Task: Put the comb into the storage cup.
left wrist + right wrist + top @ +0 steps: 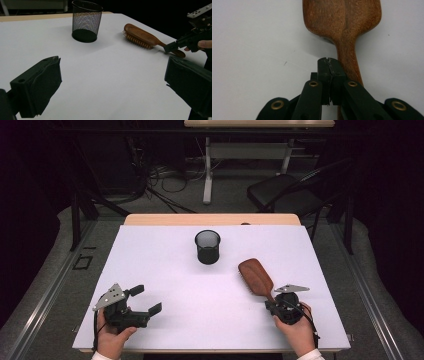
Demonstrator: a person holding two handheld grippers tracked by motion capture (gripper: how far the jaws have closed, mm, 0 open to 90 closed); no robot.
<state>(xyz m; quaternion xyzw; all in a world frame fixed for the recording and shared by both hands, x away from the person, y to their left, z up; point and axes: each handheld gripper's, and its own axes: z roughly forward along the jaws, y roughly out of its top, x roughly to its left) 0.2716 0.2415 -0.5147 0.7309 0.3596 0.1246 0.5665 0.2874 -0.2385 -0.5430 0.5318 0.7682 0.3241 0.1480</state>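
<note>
A wooden hairbrush lies bristles down on the white table, right of centre, with its handle pointing at the near right. My right gripper is shut, its two pads pressed together with nothing between them. In the right gripper view the shut tips sit just over the left side of the brush handle. My left gripper rests at the near left, open and empty. Its wide-apart jaws face the brush and the right gripper.
A black mesh cup stands upright at the table's far middle, also seen in the left gripper view. Beyond the table are a black chair, a second desk's legs and cables on the floor.
</note>
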